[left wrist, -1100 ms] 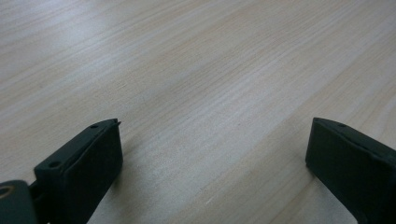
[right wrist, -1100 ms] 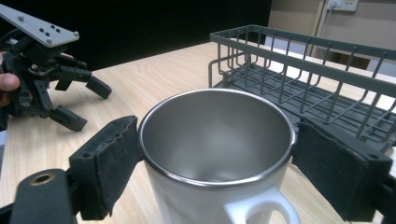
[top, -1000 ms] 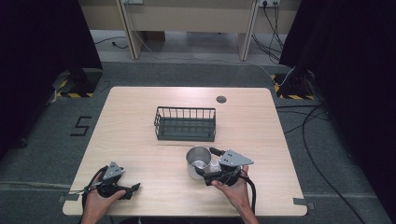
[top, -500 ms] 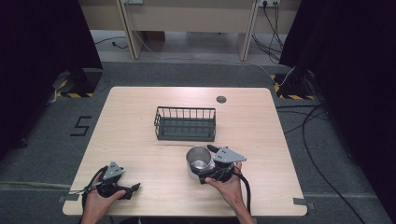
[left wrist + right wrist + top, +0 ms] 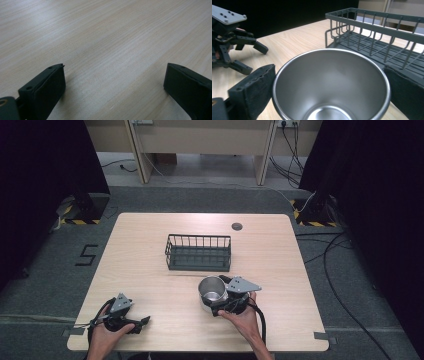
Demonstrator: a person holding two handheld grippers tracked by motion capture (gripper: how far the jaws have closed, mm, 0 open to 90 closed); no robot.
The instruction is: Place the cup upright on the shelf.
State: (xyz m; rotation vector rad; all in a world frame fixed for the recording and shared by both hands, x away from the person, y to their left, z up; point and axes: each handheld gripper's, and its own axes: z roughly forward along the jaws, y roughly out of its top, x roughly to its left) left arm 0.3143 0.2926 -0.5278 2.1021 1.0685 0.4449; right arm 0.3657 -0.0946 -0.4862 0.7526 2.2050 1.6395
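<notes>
The right gripper [image 5: 212, 301] is sitting at the near-right part of the table [image 5: 150, 265], held in the person's right hand [image 5: 245, 319]. Its two black jaws are standing on either side of a steel cup [image 5: 212, 291] and pressing against its outer wall just under the rim, as the right gripper view shows. The cup [image 5: 332, 85] is standing upright with its mouth open and its inside bare, just in front of the dark wire basket [image 5: 199, 252], close to it but apart. The basket [image 5: 377, 37] is sitting near the middle of the table, its long side facing the person.

The left gripper [image 5: 142, 322] is lying low at the near-left corner of the table, held in the person's left hand [image 5: 102, 340] and well apart from the cup. In the left gripper view its jaws are spread wide, with bare wood grain [image 5: 105, 50] between them and nothing in their grasp. A small dark round disc [image 5: 237, 226] is lying flat near the far edge of the table.
</notes>
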